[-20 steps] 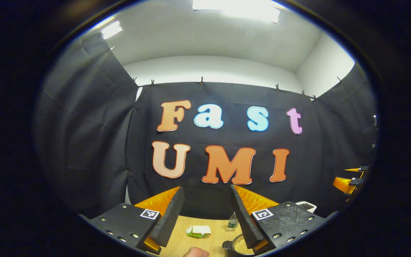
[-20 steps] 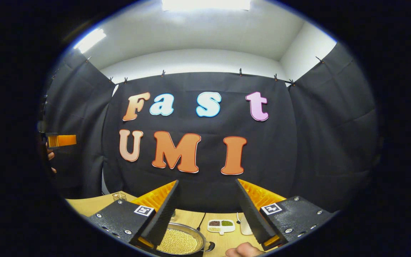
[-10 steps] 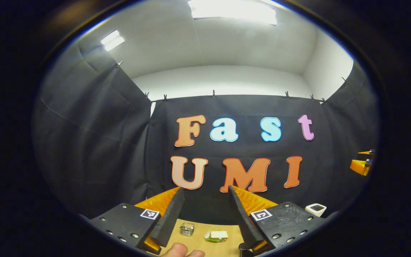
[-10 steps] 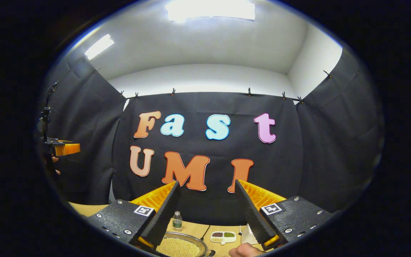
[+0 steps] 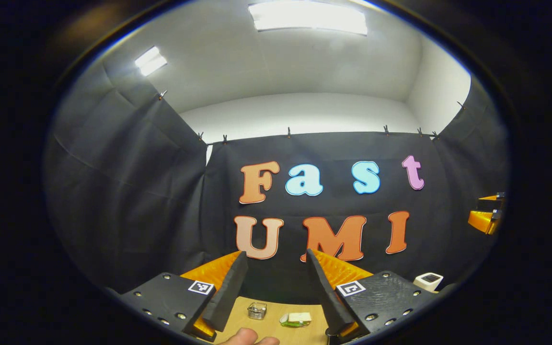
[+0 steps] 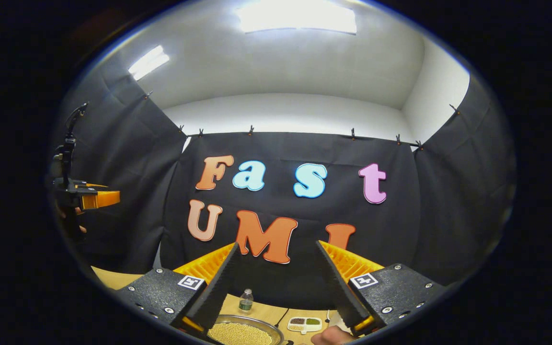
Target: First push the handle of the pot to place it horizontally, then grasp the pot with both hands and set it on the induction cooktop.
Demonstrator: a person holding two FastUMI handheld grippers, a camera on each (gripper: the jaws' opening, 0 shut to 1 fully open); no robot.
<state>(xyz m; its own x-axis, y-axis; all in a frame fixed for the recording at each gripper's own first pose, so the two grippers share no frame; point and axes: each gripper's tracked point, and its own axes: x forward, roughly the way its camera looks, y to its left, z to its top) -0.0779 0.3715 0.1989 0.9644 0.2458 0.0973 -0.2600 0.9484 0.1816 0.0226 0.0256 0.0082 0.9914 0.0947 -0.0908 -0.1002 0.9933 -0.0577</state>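
Note:
The pot [image 6: 240, 334], a shallow metal pan full of small yellow grains, lies at the bottom edge of the right gripper view, below and just beyond my right gripper [image 6: 278, 248]. That gripper is open, held above the table with nothing between its fingers. My left gripper [image 5: 276, 256] is open too, held high and pointed at the back wall, and it holds nothing. Each gripper appears small in the other's view: the left gripper [image 6: 91, 199] far left, the right gripper [image 5: 484, 218] far right.
On the wooden table [image 6: 113, 279] stand a small bottle [image 6: 245, 301] and a divided dish [image 6: 304, 324] behind the pot. The left gripper view has a small glass jar [image 5: 257, 310], a white and green item [image 5: 295, 317] and a white device [image 5: 428, 280]. Thumbs [image 5: 249, 338] poke in below.
Both grippers have tipped upward, so the table sank in both views. The pot slid out of the left gripper view and a glass jar came in. Both stayed open.

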